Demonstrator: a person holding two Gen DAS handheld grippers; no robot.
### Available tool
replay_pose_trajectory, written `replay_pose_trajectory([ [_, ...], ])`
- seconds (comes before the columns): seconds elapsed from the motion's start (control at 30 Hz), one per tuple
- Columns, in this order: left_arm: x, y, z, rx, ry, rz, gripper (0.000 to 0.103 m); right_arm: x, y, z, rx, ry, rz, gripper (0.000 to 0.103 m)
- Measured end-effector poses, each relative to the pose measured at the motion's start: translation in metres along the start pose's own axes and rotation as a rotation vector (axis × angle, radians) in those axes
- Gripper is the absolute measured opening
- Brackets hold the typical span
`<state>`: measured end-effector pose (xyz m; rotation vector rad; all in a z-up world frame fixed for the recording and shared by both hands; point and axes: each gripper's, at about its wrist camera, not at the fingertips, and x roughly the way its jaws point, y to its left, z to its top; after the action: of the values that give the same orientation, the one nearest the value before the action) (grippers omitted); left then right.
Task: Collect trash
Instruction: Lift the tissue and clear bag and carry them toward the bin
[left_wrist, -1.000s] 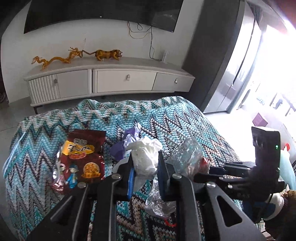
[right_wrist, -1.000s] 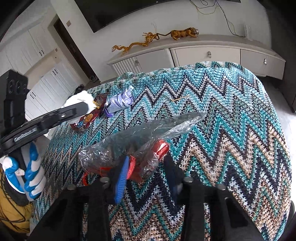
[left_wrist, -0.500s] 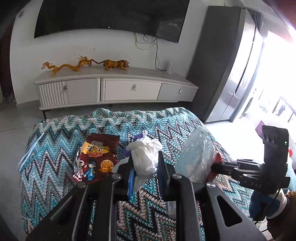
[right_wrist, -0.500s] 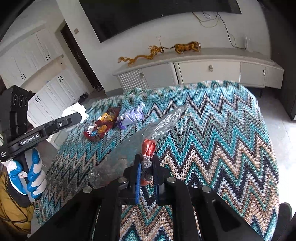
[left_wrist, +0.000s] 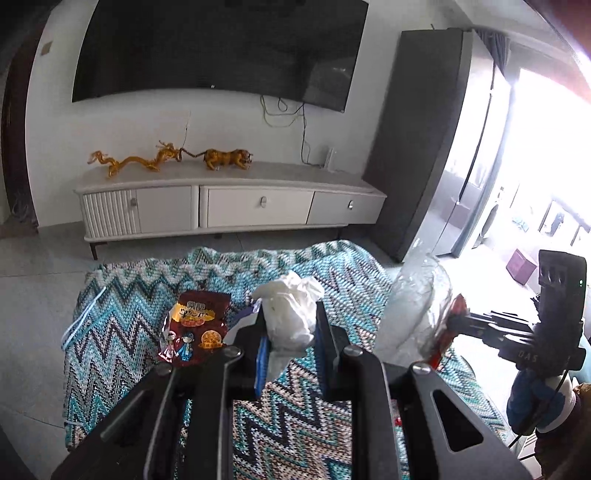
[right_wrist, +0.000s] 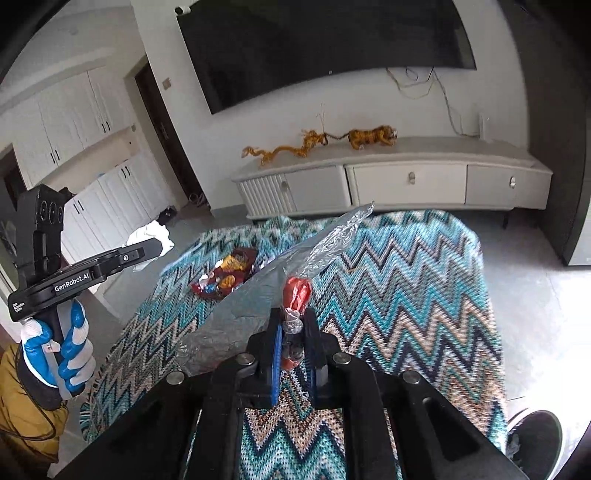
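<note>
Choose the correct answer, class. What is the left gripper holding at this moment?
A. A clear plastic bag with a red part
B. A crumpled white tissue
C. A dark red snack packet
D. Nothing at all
B. The left gripper is clamped on the crumpled white tissue, while the dark red snack packet lies on the zigzag blanket.

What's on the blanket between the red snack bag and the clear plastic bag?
The crumpled white tissue, pinched in the left gripper above the blanket; the left wrist view shows it.

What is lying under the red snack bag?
The red snack bag lies flat on the zigzag blanket. Only blanket shows around it; whatever the blanket covers beneath is hidden, as is anything directly under the bag.
</note>
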<state>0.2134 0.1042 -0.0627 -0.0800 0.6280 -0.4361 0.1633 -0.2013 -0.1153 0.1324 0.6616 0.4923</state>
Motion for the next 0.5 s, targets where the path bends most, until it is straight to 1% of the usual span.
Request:
replay_pose_trajectory([
  [0.17, -0.016, -0.012, 0.009, -0.007, -0.028, -0.018, 0.019, -0.034, -0.005, 0.001, 0.003, -0.063, -0.035, 0.010],
  [0.33, -0.026, -0.033, 0.018, 0.013, -0.047, -0.039, 0.019, -0.071, -0.023, -0.003, 0.024, -0.117, -0.086, 0.011],
  [0.5, -0.017, -0.065, 0.024, 0.042, -0.035, -0.089, 0.019, -0.100, -0.046, -0.010, 0.053, -0.152, -0.144, 0.010],
])
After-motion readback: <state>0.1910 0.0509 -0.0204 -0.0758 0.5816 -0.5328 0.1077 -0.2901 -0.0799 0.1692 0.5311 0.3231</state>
